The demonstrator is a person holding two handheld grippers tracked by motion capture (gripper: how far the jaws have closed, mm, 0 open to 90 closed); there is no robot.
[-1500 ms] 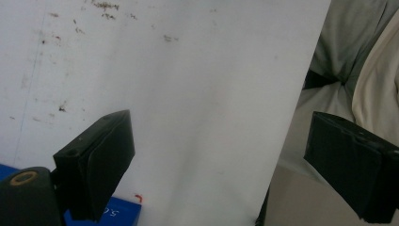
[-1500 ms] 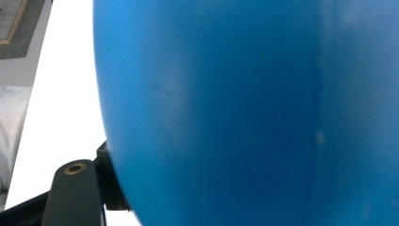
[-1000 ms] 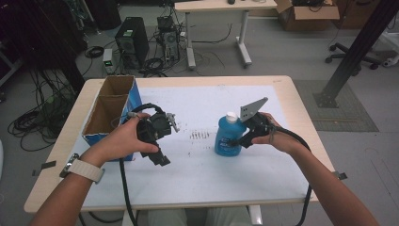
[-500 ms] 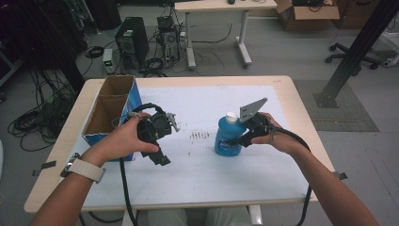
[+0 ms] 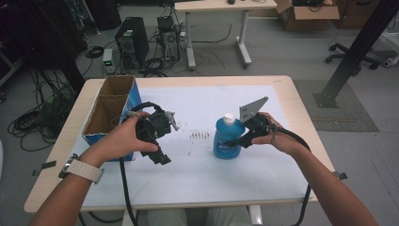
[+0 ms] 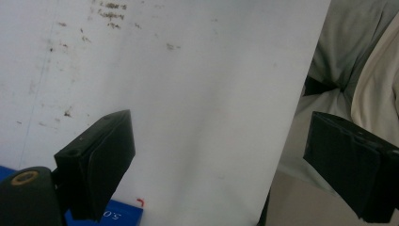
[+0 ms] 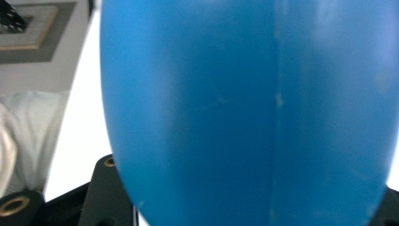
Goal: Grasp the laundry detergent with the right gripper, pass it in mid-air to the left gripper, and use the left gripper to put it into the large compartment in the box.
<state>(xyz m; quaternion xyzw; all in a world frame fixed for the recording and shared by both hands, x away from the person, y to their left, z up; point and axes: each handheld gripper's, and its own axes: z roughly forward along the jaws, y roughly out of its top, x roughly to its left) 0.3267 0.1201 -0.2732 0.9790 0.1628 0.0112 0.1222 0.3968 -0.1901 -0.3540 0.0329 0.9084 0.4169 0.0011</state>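
A blue bottle [image 5: 227, 139] with a white cap [image 5: 228, 118] is seen standing upright on the white sheet [image 5: 207, 174] that covers the table [image 5: 301, 108]. It is placed a little to the right of the middle of the table.

The right tongs [image 5: 237, 141] are held against the right side of the bottle, low on its body. Their jaws have just been closing, and the bottle is now squeezed between them. In the right gripper view, the blue side of the bottle [image 7: 244, 103] is seen very close up, with the black jaws tucked under it at both bottom corners. A grey three-cornered plate [image 5: 253, 108] is carried on top of these tongs.

The left tongs [image 5: 162, 157] are held in the left hand [image 5: 124, 139], well apart from the bottle. They are pointed down and toward the person. In the left gripper view, the two black jaws are seen spread wide, and nothing is held between them.

A cardboard box [image 5: 109, 110] with blue sides is set at the left edge of the table, just beside the left hand. Small dark marks [image 5: 200, 135] are seen on the white sheet between the two tongs.
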